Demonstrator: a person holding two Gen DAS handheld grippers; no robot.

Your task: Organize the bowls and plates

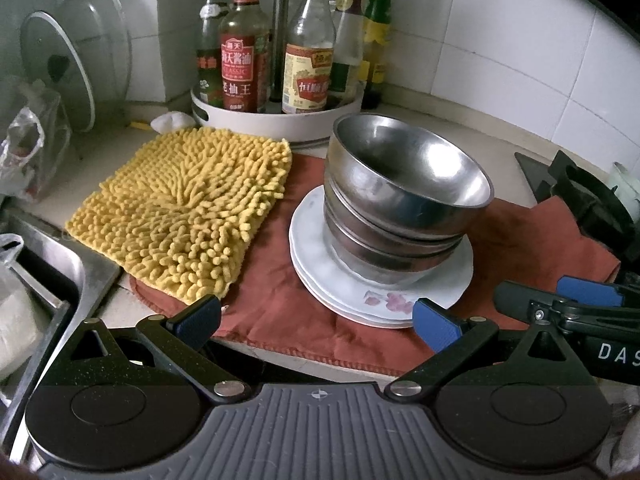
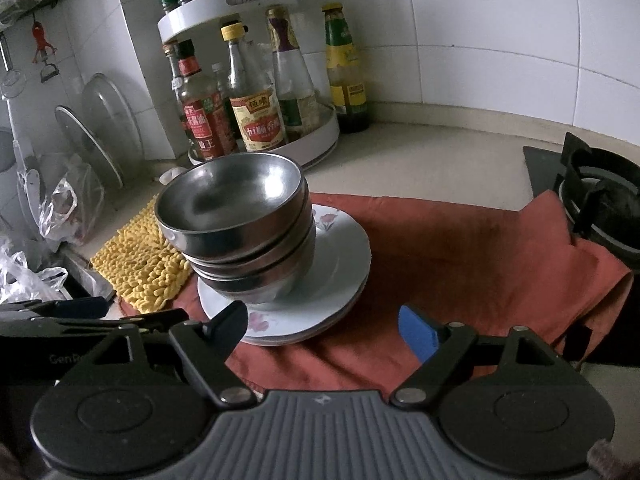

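With bowls (image 1: 404, 200) already stacked on the plates (image 1: 380, 284) mid-table, both grippers, left (image 1: 316, 322) and right (image 2: 320, 326), hung released and empty, so stacking looked done, leaving perhaps a two-handed lift.

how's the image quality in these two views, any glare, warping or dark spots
Left wrist view: dim overall, fisheye bends the tiled wall, dark corners, soft highlight inside the top steel bowl. Right wrist view: same barrel warp and vignette, window-like sheen in the bowl, the far bottles a little soft, the plates evenly lit without harsh shadow.
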